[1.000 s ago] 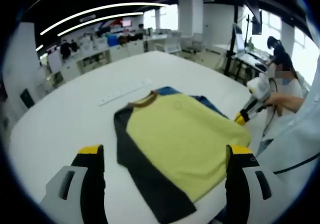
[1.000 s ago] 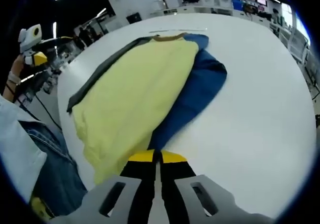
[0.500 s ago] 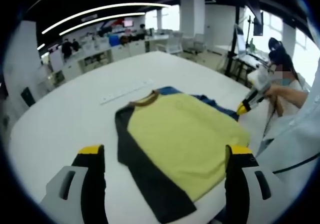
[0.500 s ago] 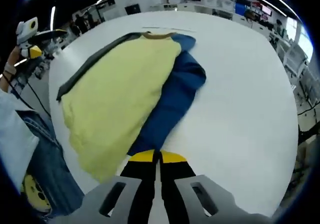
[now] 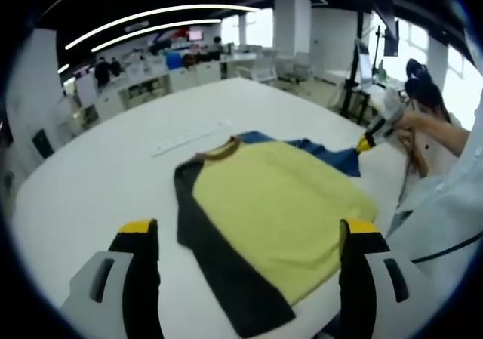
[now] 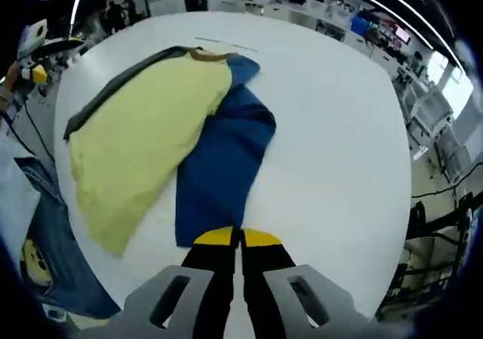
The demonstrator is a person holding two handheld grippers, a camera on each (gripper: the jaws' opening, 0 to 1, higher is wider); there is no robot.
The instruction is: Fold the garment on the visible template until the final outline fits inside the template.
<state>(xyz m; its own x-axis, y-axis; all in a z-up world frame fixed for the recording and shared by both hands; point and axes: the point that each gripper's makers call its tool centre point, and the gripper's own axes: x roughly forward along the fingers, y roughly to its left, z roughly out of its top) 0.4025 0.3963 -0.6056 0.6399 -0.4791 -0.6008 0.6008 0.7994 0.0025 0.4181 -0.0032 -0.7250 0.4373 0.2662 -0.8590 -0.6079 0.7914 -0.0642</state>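
A yellow shirt (image 5: 279,203) lies flat on the white table (image 5: 90,180), with a dark grey sleeve (image 5: 204,241) on its left and a brown collar (image 5: 219,152). Its blue sleeve (image 6: 223,165) is stretched out flat from the yellow body (image 6: 136,135) toward my right gripper (image 6: 240,238), which is shut on the sleeve's end. In the left gripper view the right gripper (image 5: 367,141) sits at the shirt's far right corner, held by a hand (image 5: 419,131). My left gripper (image 5: 249,229) hovers open above the shirt's near hem, jaws wide apart and holding nothing.
A thin white strip (image 5: 190,137) lies on the table beyond the collar. The person's jeans (image 6: 53,241) stand at the table edge beside the shirt. Desks and chairs (image 5: 189,71) fill the room behind. Bare table (image 6: 339,143) stretches to the right of the blue sleeve.
My right gripper has drawn the blue sleeve outward from under the yellow body, so it now lies spread on the table. The left gripper has held still.
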